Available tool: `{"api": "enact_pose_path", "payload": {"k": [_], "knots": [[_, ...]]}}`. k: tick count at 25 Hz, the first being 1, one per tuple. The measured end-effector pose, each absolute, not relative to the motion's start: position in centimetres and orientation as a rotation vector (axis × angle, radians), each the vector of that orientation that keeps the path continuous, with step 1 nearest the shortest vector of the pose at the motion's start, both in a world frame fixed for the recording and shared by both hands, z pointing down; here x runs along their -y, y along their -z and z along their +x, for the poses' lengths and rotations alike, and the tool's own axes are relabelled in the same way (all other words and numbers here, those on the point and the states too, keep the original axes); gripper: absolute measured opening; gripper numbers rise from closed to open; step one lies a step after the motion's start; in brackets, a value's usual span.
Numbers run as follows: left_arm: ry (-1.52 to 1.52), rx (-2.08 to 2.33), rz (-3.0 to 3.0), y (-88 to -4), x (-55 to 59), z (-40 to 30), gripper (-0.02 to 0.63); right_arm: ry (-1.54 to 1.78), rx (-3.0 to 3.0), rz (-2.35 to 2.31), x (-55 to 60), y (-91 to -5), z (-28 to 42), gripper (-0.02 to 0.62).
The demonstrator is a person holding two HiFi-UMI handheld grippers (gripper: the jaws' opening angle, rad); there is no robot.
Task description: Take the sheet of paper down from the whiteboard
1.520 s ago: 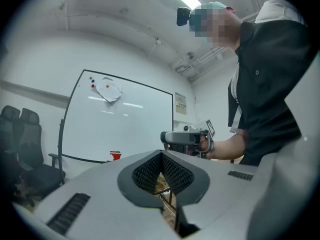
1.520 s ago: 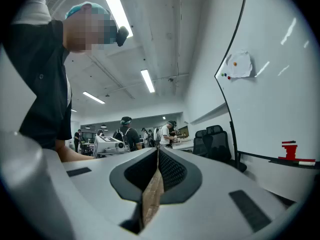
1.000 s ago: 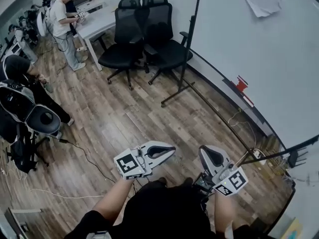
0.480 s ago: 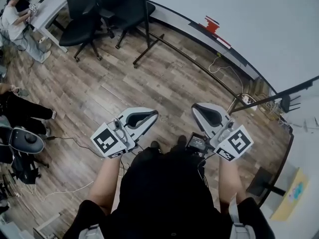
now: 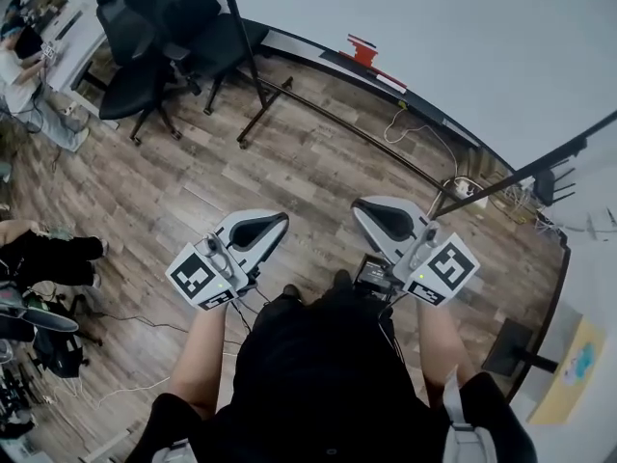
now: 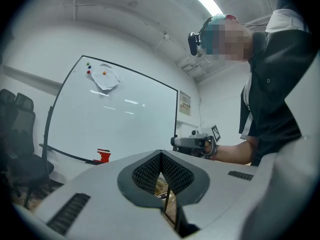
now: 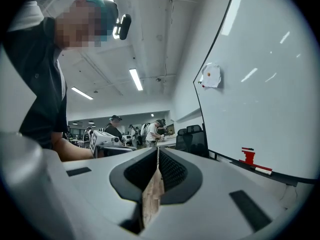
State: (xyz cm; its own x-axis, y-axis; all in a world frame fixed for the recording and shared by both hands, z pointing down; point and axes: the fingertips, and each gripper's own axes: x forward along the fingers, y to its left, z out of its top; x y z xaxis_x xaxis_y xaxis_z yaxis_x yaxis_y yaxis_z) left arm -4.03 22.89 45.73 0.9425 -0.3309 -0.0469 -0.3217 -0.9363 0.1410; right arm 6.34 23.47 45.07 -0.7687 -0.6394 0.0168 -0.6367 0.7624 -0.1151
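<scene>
Both left tongs & right tongs are held shut, empty; sheet of paper is seen high on whiteboard, well apart, right prob. nearer.

The sheet of paper sits on the whiteboard, near its top left corner. A small block rests on the bottom ledge. Two office chairs stand left of the board.

wood floor, black office chairs
</scene>
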Motion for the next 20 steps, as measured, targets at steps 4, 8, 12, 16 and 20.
{"api": "enact_pose_path", "payload": {"k": [4, 8, 12, 16, 20], "knots": [[0.039, 0.504, 3.004, -44.9, -22.3, -0.4, 0.006, 0.154, -2.939, -1.013, -23.0, -44.4, 9.4, 0.023], [0.014, 0.537, 3.015, -44.1, -21.2, 2.4, 0.006, 0.138, -2.931, -0.948, -22.0, -43.8, 11.7, 0.023], [0.0, 0.57, 2.992, -43.8, -20.8, 4.8, 0.006, 0.181, -2.901, -0.858, -21.4, -43.5, 13.4, 0.023], [-0.037, 0.601, 2.999, -43.5, -21.6, 5.5, 0.006, 0.16, -2.906, -0.776, -21.2, -43.2, 13.2, 0.023], [-0.075, 0.662, 2.978, -43.6, -22.3, 4.6, 0.006, 0.184, -2.902, -0.701, -21.2, -43.2, 12.6, 0.023]]}}
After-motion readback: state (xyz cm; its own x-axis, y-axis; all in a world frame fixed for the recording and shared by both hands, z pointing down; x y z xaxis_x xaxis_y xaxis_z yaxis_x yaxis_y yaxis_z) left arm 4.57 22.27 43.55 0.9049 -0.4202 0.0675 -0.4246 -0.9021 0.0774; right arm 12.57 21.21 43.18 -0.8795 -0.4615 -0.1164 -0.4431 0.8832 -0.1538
